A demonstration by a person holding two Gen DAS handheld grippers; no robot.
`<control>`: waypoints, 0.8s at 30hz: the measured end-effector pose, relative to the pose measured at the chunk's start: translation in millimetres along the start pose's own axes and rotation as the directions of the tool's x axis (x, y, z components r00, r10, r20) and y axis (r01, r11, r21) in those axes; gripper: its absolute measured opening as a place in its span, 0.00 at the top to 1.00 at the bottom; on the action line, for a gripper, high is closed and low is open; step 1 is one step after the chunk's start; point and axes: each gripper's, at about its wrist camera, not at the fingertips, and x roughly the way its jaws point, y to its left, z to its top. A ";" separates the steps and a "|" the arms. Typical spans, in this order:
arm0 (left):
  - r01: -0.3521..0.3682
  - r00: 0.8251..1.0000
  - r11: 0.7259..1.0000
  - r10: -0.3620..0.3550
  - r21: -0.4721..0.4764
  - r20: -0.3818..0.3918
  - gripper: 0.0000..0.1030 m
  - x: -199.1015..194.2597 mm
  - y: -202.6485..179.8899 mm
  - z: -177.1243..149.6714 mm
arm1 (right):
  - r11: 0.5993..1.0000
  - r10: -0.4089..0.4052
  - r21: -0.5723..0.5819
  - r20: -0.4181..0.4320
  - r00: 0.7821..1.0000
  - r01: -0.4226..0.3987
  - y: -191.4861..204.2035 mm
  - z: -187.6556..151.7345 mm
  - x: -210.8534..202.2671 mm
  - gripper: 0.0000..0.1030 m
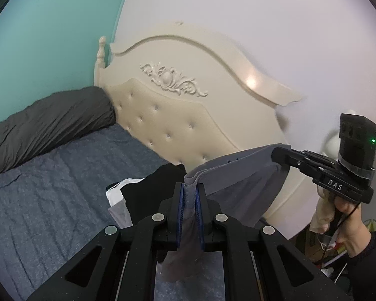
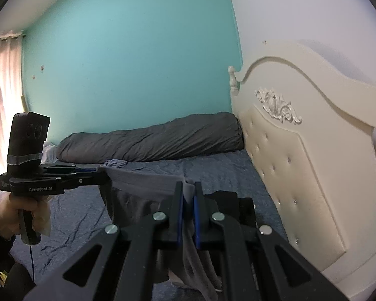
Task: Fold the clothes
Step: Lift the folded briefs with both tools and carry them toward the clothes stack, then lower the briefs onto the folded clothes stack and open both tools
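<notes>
A grey garment [image 1: 238, 173] hangs stretched in the air between both grippers, above the bed. My left gripper [image 1: 190, 188] is shut on one end of its folded top edge, the cloth pinched between the blue pads. My right gripper [image 2: 187, 188] is shut on the other end of the same grey garment [image 2: 143, 180]. Each view shows the other gripper clamped on the far end: the right gripper [image 1: 278, 151] at right, the left gripper [image 2: 105, 173] at left. The rest of the cloth droops below the jaws.
A pile of black, white and grey clothes [image 1: 135, 190] lies on the blue bedspread [image 1: 50, 195] near the cream tufted headboard [image 1: 168, 115]. A dark grey rolled duvet [image 2: 150, 140] lies along the teal wall. Clutter sits on the floor [image 1: 338, 245] beside the bed.
</notes>
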 end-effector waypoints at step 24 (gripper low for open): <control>-0.024 0.981 0.978 -0.017 -0.206 -0.191 0.90 171.1 118.2 11.7 | 0.995 -0.091 0.025 -0.257 0.962 0.101 -88.4 -3.3 196.4 0.94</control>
